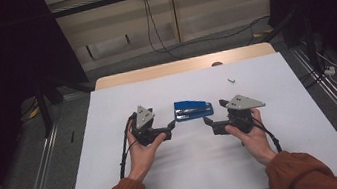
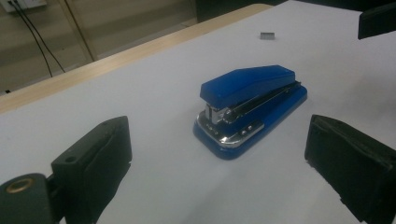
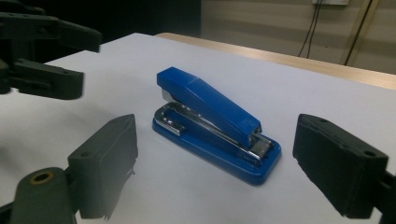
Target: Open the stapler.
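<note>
Lying flat on the white table (image 1: 114, 148), blue stapler (image 1: 193, 109) with long axis running left to right across it. Flanked at either end: left gripper (image 1: 171, 125) just beside the stapler's left end, right gripper (image 1: 207, 121) just beside its right end, both a little nearer the person than the stapler, about equally close. Pointing its stapling mouth toward the left gripper (image 2: 219, 186), hinged rear toward the right gripper (image 3: 215, 186). Both pairs of jaws spread wide and holding nothing, stapler ahead of each pair, untouched. Judging the coming move: closing in along that long axis from both ends. Small strip of staples (image 1: 231, 80) well apart, beyond the stapler to its right.
</note>
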The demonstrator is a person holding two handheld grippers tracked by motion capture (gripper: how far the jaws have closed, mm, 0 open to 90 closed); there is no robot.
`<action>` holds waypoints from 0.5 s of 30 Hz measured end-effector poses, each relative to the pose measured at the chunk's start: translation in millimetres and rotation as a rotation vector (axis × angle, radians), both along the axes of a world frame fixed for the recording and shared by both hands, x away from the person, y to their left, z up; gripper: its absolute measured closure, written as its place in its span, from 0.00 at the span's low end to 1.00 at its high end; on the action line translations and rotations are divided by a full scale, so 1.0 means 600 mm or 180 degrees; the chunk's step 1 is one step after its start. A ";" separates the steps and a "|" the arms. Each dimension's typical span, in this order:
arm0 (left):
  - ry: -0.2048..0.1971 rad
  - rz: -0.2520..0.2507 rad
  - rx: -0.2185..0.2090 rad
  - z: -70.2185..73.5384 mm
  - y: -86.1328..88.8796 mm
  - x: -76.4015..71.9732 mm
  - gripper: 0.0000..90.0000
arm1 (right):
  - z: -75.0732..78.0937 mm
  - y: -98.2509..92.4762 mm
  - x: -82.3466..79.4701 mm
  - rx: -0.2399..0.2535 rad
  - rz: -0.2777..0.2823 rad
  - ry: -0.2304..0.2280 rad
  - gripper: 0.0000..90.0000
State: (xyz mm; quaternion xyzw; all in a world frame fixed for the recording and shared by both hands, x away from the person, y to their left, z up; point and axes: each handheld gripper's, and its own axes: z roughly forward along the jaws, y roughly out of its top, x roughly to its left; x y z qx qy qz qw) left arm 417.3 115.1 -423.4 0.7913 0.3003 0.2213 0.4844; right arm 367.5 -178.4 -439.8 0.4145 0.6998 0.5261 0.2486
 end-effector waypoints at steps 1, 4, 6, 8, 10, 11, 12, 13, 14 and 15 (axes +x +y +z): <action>-0.0002 0.0010 -0.0070 0.001 -0.004 0.004 0.09 | 0.001 0.002 0.003 -0.0020 0.0021 -0.0002 0.15; -0.0015 -0.0020 -0.0035 0.004 -0.015 0.018 0.09 | 0.001 0.008 0.013 -0.0031 0.0071 0.0019 0.17; -0.0006 -0.0016 -0.0058 0.005 -0.020 0.028 0.09 | -0.001 0.010 0.018 -0.0005 0.0072 0.0019 0.17; -0.0007 -0.0027 -0.0009 0.007 -0.027 0.038 0.09 | -0.001 0.012 0.021 0.0003 0.0084 0.0018 0.18; 0.0012 -0.0048 -0.0050 0.007 -0.035 0.049 0.11 | -0.001 0.014 0.025 0.0025 0.0101 0.0036 0.18; 0.0017 -0.0045 -0.0076 0.007 -0.037 0.051 0.11 | 0.000 0.016 0.029 0.0045 0.0162 0.0074 0.16; 0.0020 -0.0032 -0.0094 0.006 -0.039 0.055 0.12 | 0.001 0.016 0.032 0.0064 0.0218 0.0097 0.15; 0.0057 -0.0046 -0.0103 0.005 -0.041 0.059 0.12 | 0.003 0.017 0.035 0.0065 0.0210 0.0090 0.16; 0.0047 -0.0017 -0.0141 0.006 -0.043 0.066 0.11 | 0.006 0.019 0.040 0.0075 0.0192 0.0050 0.17; 0.0047 -0.0017 -0.0141 0.006 -0.043 0.066 0.11 | 0.006 0.019 0.040 0.0075 0.0192 0.0050 0.17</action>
